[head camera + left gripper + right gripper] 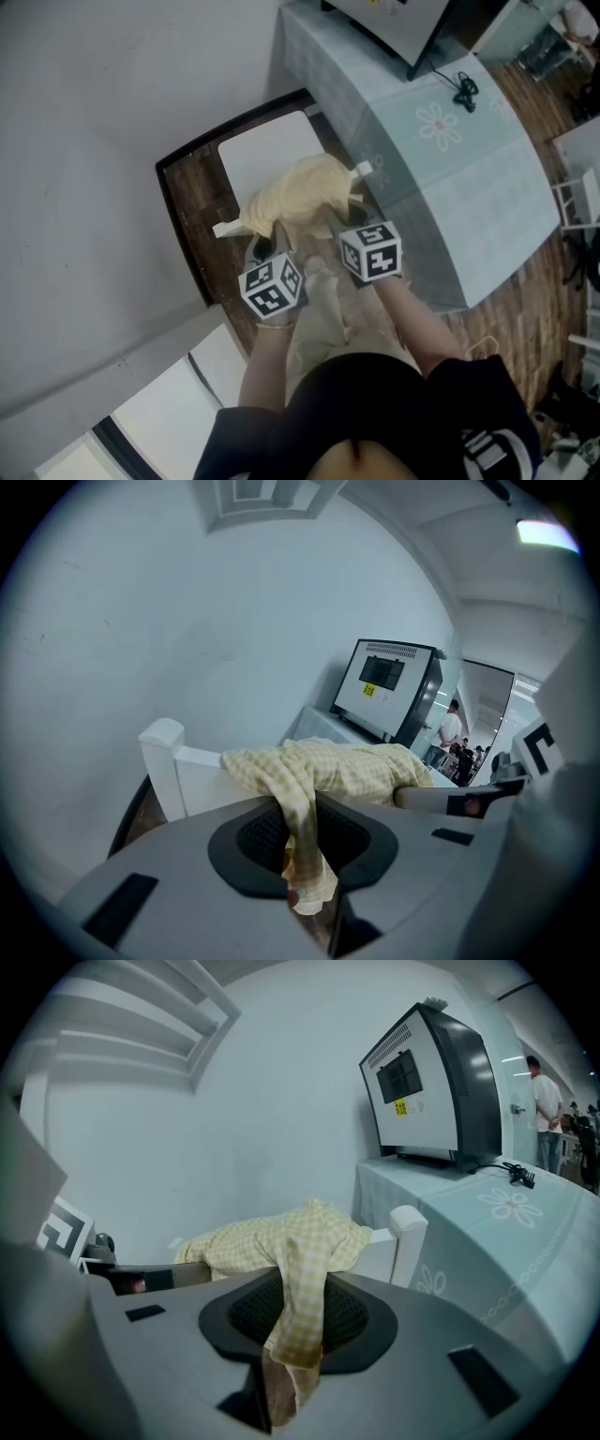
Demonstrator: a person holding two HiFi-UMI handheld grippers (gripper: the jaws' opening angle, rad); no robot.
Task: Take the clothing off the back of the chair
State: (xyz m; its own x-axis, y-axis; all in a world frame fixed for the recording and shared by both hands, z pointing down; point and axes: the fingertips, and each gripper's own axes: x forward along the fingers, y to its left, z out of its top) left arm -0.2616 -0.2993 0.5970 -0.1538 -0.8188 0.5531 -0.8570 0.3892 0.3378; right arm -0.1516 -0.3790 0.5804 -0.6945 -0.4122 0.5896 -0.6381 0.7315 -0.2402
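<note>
1. Head view, looking steeply down: a long table [469,178] under a pale green flowered cloth fills the right side.
2. Just left of the table stands a white chair [267,150], with its back nearest the person holding the grippers.
3. A yellow checked garment [298,192] is draped over the chair's top rail, between its two end posts.
4. The left gripper [302,855] has its jaws clamped on a fold hanging from the garment's left end.
5. The right gripper [295,1321] pinches a hanging fold at the garment's right end in the same way.
</note>
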